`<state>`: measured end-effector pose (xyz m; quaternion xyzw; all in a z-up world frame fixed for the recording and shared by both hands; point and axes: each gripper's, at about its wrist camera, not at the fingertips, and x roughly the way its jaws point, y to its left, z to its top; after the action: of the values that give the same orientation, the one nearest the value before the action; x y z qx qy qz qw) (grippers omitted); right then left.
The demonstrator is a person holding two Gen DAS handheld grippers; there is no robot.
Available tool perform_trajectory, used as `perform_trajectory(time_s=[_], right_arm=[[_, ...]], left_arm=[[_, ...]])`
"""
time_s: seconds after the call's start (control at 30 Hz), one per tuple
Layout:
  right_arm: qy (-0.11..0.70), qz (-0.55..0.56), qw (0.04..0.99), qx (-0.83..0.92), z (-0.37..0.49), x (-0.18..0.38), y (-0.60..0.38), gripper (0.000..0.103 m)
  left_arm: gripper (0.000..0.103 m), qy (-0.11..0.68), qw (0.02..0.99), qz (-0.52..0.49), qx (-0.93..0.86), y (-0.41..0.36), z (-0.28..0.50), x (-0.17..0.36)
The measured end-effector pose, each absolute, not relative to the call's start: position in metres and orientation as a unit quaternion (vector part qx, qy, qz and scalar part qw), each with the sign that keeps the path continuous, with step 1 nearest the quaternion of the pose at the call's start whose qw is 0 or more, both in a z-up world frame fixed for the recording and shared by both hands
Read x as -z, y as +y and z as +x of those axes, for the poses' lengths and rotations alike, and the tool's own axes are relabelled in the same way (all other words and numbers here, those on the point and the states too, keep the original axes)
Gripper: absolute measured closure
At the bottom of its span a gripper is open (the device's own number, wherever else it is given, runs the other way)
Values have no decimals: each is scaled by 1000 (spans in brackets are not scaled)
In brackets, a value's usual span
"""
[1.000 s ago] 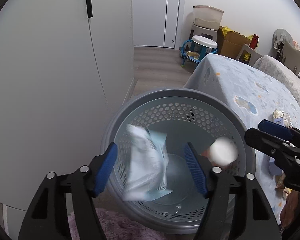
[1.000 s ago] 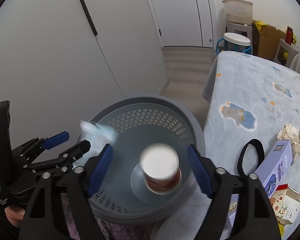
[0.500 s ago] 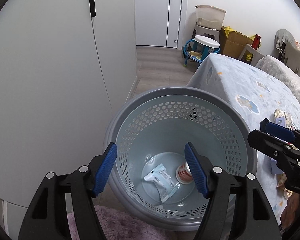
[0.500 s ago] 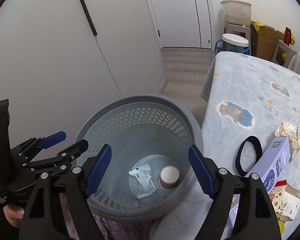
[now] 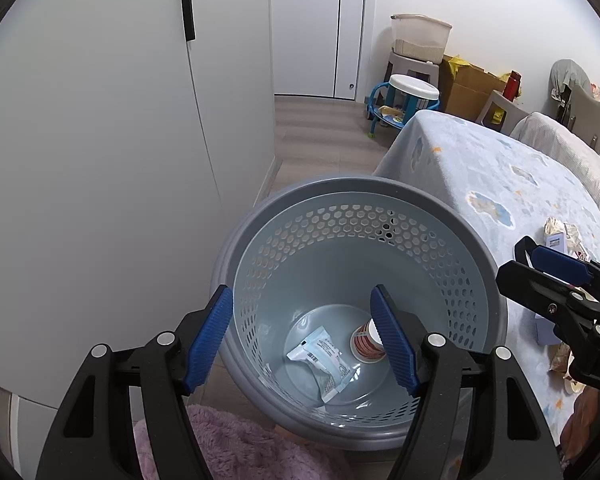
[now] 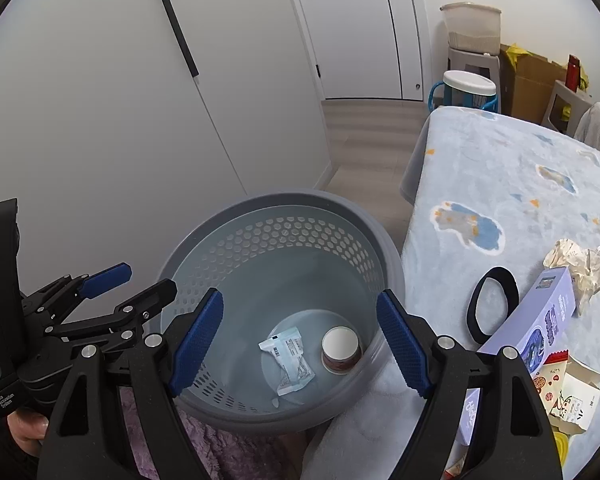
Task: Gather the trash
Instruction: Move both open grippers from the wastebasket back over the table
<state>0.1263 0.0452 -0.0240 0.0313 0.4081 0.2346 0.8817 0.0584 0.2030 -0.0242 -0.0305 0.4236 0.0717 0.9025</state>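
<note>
Down on the basket (image 6: pixel 236 412) floor, the wrapper (image 6: pixel 287 360) lies diagonally beside the cup (image 6: pixel 341 349); both grippers (image 5: pixel 302 340) (image 6: pixel 300 338) gape apart, holding nothing.

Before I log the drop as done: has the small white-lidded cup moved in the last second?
Yes. The white-lidded cup fell from rim height to the floor of the grey perforated bin.

I count one grey basket (image 6: pixel 204 248) holding two pieces of trash, one white wrapper (image 6: pixel 288 354) and one small cup (image 6: pixel 340 348), plus one purple box (image 6: pixel 540 328) and one black band (image 6: pixel 494 308) on the bed (image 6: pixel 520 184).
</note>
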Motion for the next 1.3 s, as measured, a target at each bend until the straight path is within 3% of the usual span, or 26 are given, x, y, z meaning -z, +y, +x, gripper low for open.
perform_trajectory(time_s=[0.6,1.3], right_arm=[[405,57,891,-198,98,19,-1,23],[434,104,893,-60,25,43,-143,21]], left_arm=[[32,421,906,-16,-42,167,45,16],[32,425,903,17,63,60,35,19]])
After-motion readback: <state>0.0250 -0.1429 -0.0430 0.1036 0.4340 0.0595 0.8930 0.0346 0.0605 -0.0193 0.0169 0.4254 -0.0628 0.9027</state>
